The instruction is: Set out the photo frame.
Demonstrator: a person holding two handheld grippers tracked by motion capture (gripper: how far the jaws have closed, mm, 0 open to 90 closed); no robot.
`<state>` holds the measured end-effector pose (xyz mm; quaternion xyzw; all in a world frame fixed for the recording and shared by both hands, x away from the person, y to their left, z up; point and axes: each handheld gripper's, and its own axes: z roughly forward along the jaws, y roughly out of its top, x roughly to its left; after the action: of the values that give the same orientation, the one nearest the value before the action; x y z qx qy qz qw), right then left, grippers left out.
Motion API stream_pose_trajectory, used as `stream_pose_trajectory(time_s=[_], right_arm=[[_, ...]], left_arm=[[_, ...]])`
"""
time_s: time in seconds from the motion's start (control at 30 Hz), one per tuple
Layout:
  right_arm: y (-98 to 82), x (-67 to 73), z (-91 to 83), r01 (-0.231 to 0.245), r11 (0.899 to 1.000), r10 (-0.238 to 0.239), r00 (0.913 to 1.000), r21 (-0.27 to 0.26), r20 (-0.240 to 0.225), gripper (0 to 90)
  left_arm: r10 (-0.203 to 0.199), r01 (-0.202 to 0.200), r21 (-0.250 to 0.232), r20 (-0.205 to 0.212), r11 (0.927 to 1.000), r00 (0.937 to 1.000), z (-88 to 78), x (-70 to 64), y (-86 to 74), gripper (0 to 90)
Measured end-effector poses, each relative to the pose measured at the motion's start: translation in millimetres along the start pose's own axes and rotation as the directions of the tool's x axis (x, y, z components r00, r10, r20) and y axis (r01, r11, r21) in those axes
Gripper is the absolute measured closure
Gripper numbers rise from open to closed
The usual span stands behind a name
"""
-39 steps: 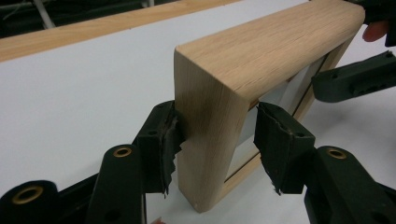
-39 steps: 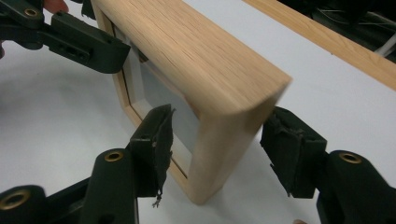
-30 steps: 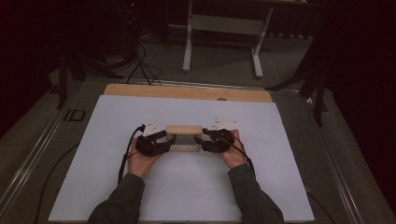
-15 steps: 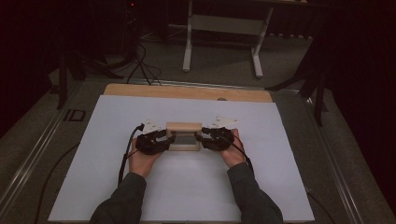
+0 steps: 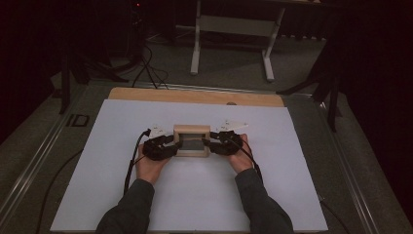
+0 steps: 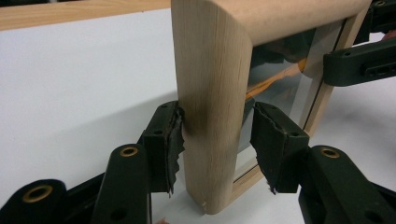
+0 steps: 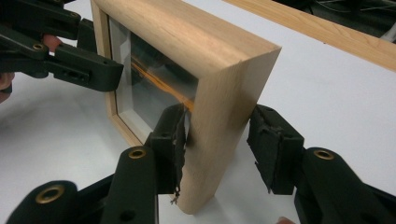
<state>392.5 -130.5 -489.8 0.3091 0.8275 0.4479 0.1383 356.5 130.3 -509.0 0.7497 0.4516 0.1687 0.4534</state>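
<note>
So the wooden picture frame [image 5: 192, 140] is sitting near the middle of the white sheet [image 5: 117, 195] on the table, and it's now standing up on its edge with the glass side facing the person. A second ago it was lying lower and flatter between the two tools, so it's been tipped up since then, while the hands are staying pretty much where they were. The left gripper [image 5: 168, 146] is coming in at the frame's left side and the right gripper [image 5: 217, 144] at its right side, each one straddling an upright side piece. In the left gripper view, the left pad [image 6: 170, 144] is touching the wood while the other pad is sitting a bit off the glass side with a gap showing, so it's more of a loose straddle than a pinch. Same story in the right gripper view: one pad [image 7: 173, 144] is resting against the glass-side edge of the wood, the other is standing clear of the back face. Both sets of jaws have just been closing in a little with the frame between them, the right one easing back open a touch at the end. Neither is really clamping right now.
</note>
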Motion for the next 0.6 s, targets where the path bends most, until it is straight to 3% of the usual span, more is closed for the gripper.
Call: stream_pose_trajectory(time_s=[0.37,0.6], right_arm=[[-1.4,-2.3,4.7,-0.011,1.0,0.011,0.9999,0.012,0.001,50.3],[-3.7,-3.3,8.7,-0.03,0.999,0.03,0.9994,0.022,0.016,42.1]], left_arm=[[-0.01,0.01,0.02,-0.004,0.9997,0.9999,5.4,0.4,-1.8,51.2],[-0.005,0.006,0.045,-0.012,0.999,0.9999,9.2,-2.6,-3.1,47.1]])
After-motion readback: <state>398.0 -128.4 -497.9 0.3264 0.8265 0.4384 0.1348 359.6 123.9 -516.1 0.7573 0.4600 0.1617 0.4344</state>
